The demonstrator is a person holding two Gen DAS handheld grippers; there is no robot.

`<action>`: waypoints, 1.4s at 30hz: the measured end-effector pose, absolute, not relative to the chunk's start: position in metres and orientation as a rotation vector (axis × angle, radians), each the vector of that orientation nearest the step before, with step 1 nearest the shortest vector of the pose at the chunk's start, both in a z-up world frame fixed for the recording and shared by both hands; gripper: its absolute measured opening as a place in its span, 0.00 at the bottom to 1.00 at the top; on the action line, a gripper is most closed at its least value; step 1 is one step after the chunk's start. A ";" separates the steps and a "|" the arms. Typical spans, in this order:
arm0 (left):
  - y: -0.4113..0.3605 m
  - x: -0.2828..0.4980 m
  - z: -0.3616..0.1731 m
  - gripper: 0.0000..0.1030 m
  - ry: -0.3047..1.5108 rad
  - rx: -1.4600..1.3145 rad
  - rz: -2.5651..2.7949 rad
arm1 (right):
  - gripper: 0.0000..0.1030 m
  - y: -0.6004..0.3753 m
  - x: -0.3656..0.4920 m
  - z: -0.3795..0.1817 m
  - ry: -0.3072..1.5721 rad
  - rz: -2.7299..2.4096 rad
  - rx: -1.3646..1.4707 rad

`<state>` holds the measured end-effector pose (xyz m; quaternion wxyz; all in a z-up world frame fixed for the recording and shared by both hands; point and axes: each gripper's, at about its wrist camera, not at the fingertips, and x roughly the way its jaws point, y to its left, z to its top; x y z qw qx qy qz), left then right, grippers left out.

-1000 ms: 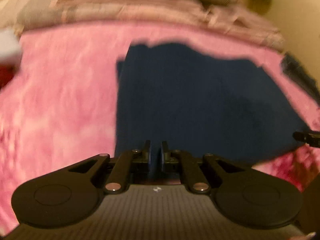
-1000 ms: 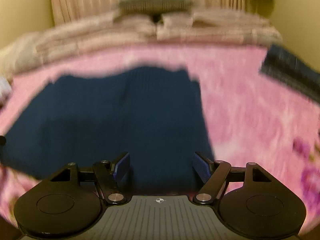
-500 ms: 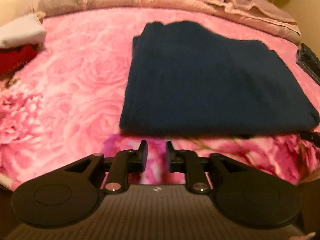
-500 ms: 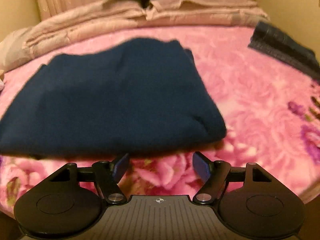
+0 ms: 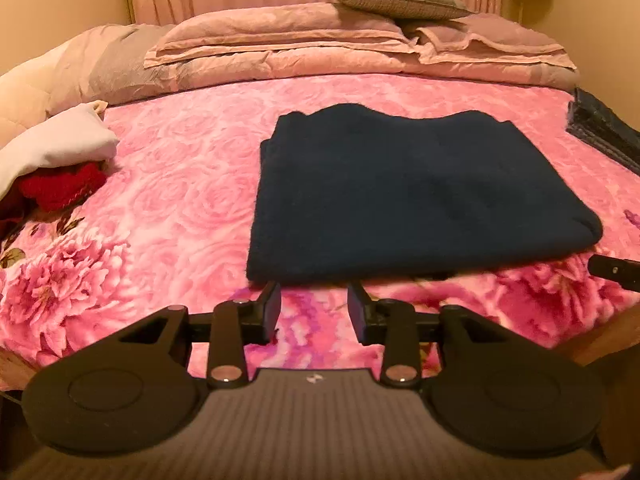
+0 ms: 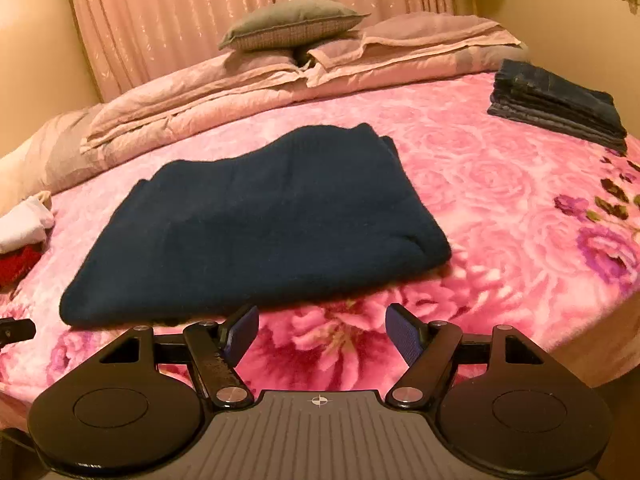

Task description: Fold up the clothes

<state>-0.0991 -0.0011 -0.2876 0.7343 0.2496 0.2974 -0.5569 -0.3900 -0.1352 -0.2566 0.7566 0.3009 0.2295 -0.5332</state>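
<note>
A dark navy garment lies folded into a flat rectangle on the pink flowered bedspread; it also fills the middle of the right wrist view. My left gripper hovers just short of the garment's near edge, its jaws opening with nothing between them. My right gripper stands open over the bedspread in front of the same edge, also empty. The right gripper's tip pokes in at the right of the left wrist view.
A white cloth and a red knit piece lie bunched at the bed's left side. A stack of folded dark clothes sits at the right. Pillows and a folded quilt line the head of the bed.
Both grippers have pulled back and up from over the navy garment to just off its near edge. The left jaws went from nearly shut to apart. The garment stayed flat.
</note>
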 end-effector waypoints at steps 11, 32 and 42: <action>-0.003 -0.098 -0.291 0.32 0.661 0.552 -1.227 | 0.71 -0.135 -0.401 -0.259 0.478 -1.180 0.707; -0.026 -0.057 -0.309 0.20 0.793 0.327 -1.369 | 0.71 -0.197 -0.489 -0.330 -0.160 -1.126 1.416; -0.065 -0.025 -0.325 0.18 0.893 0.228 -1.326 | 0.09 -0.251 -0.489 -0.362 -0.221 -1.171 1.403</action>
